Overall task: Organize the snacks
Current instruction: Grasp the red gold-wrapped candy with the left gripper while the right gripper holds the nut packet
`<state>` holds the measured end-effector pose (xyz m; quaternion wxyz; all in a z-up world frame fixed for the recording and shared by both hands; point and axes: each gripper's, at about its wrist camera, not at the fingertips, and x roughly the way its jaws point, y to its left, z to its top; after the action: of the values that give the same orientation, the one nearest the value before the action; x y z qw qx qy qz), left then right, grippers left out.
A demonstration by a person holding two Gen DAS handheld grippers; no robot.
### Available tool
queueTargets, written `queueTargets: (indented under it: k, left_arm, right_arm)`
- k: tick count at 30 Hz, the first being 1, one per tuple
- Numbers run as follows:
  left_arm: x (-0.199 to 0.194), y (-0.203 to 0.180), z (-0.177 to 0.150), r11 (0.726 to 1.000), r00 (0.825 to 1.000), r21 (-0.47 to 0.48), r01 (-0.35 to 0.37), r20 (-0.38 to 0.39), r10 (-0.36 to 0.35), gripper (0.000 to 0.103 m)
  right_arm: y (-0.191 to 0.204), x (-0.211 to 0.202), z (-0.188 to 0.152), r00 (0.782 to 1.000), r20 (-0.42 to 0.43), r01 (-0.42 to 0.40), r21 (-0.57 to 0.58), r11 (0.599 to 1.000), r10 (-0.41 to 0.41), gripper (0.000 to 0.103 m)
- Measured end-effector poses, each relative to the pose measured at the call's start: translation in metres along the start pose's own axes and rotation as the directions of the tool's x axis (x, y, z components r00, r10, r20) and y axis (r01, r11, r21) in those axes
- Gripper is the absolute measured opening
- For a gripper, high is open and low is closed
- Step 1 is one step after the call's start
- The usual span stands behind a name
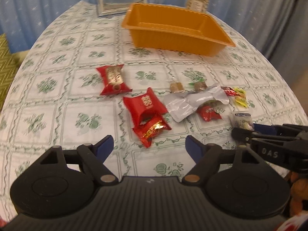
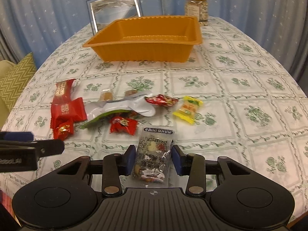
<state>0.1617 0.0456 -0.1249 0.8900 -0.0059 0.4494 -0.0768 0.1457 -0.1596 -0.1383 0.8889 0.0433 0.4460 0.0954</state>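
An orange tray [image 1: 169,29] [image 2: 142,42] stands at the back of the table. Loose snacks lie in front of it: red packets [image 1: 113,79], a silver pouch [image 1: 194,101] and a yellow sweet [image 2: 187,109]. My left gripper [image 1: 149,146] is open just short of a small red-and-gold packet [image 1: 152,131], which lies in line with the gap; a red box [image 1: 144,105] sits behind it. My right gripper [image 2: 154,156] is shut on a clear snack packet [image 2: 152,154] lying on the cloth, with its blue pads [image 2: 130,157] against both long edges. That gripper [image 1: 248,129] also shows at the right of the left wrist view.
A framed silver picture [image 2: 115,9] and a yellow-lidded jar [image 2: 196,6] stand behind the tray. The green-patterned tablecloth [image 2: 250,96] shows bare to the right. A zigzag cushion [image 2: 17,77] sits off the left edge. Blue starred curtains hang behind.
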Motion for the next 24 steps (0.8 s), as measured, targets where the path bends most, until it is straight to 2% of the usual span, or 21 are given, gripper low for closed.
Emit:
queueTargets:
  k: [4, 11, 15, 20, 24]
  left_arm:
    - [0.013, -0.001, 0.004, 0.998, 1.0, 0.059, 0.024, 0.003, -0.024, 0.063]
    - [0.021, -0.002, 0.004, 0.998, 0.999, 0.044, 0.048, 0.002, -0.048, 0.047]
    - [0.012, -0.015, -0.001, 0.998, 0.999, 0.038, 0.052, 0.01, -0.052, 0.04]
    - [0.006, -0.031, -0.007, 0.997, 0.998, 0.044, 0.061, 0.014, -0.061, 0.039]
    - [0.008, -0.04, -0.01, 0.997, 0.999, 0.067, 0.037, 0.026, -0.038, 0.036]
  right_arm:
    - [-0.009, -0.004, -0.001, 1.0, 0.001, 0.017, 0.02, 1.0, -0.017, 0.04]
    - [-0.018, -0.005, 0.0, 1.0, 0.003, 0.021, 0.042, 0.999, -0.021, 0.04]
    - [-0.021, -0.007, 0.0, 1.0, 0.008, 0.024, 0.051, 0.998, -0.025, 0.04]
    - [-0.026, -0.01, -0.001, 0.999, 0.014, 0.033, 0.058, 0.998, -0.034, 0.039]
    - [-0.031, -0.01, -0.002, 0.999, 0.015, 0.036, 0.068, 0.997, -0.037, 0.039]
